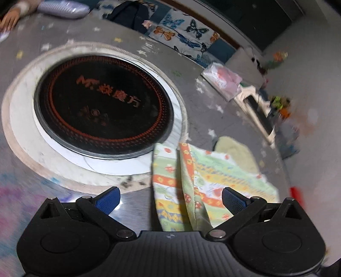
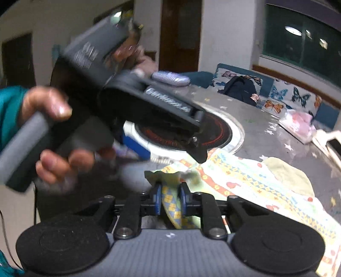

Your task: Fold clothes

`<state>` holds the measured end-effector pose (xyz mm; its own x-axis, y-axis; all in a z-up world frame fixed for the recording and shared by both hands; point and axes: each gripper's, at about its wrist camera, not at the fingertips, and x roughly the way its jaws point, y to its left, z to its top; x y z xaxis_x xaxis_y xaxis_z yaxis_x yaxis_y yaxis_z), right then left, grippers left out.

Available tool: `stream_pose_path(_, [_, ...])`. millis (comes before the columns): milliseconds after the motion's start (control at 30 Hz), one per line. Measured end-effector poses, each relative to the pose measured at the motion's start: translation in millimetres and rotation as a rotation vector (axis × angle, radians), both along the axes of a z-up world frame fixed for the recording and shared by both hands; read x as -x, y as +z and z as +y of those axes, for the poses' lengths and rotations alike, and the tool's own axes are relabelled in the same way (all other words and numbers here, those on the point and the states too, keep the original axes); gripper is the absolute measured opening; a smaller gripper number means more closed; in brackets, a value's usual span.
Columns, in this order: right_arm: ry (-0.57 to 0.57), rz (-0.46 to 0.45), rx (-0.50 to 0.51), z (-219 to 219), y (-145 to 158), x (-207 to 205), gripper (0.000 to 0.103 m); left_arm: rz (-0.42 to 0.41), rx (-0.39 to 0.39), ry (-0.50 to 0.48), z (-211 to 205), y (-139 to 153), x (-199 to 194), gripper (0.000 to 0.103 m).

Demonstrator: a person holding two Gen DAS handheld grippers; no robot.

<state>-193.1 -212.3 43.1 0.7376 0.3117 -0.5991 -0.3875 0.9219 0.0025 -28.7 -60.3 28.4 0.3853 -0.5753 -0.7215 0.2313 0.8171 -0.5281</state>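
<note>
A small patterned garment (image 1: 202, 176) in yellow, orange and green lies on the grey table, with a raised fold running toward me. My left gripper (image 1: 170, 198) is open above its near edge, its blue pads (image 1: 108, 198) apart, holding nothing. My right gripper (image 2: 170, 202) is shut on a bunched edge of the garment (image 2: 245, 181), lifting it slightly. In the right wrist view the left gripper's body (image 2: 127, 102) and the person's hand (image 2: 55, 162) hover blurred over the table on the left.
A round black induction hob (image 1: 104, 104) with a white ring is set in the table. A butterfly-print cushion (image 1: 183, 34), a pink packet (image 1: 223, 78), a white stand with a phone (image 1: 255, 108) and a lilac case (image 1: 64, 9) lie around the table edge.
</note>
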Motion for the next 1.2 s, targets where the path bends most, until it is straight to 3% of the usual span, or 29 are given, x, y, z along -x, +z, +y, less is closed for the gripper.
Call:
stream_pose_path(200, [-0.034,-0.03,-0.09,-21.4,17.9,7.9,0.013,0.079,0.1,-0.01,-13.9,-2.1,-5.3,0.103])
stream_pose_path(333, [-0.048,-0.045,-0.118,-28.3,20.4,15.7,0.012,0.116,0.133,-0.06,-31.0,-5.8,-8.5,0.094])
stream_pose_path(433, [-0.044,-0.046,-0.132,-31.9,21.2,21.2,0.012,0.132,0.154,-0.097,-40.8,-10.3,-9.5,0.078])
stream_pose_path(500, [-0.041,-0.044,-0.142,-33.5,19.8,23.2,0.012,0.136,0.161,-0.111,-43.6,-13.9,-9.0,0.058])
stream_pose_path(633, [-0.032,-0.035,-0.152,-37.7,15.0,26.3,0.014,0.127,0.161,-0.131,-46.2,-19.3,-7.8,0.039])
stream_pose_path(700, [-0.037,-0.027,-0.16,-42.0,13.5,26.9,0.023,0.116,0.149,-0.133,-44.7,-20.2,-7.2,0.029])
stream_pose_path(800, [-0.07,-0.026,-0.181,-56.0,12.4,28.7,0.035,0.096,0.134,-0.142,-42.9,-21.4,-7.0,0.023])
stream_pose_path(900, [-0.154,-0.034,-0.165,-78.9,10.7,31.3,0.045,0.067,0.114,-0.154,-43.9,-21.1,-6.1,0.021])
stream_pose_path(1200, [-0.614,-0.009,-0.076,-182.8,-8.1,27.0,0.047,-0.024,0.034,-0.184,-54.0,-15.1,0.4,0.022])
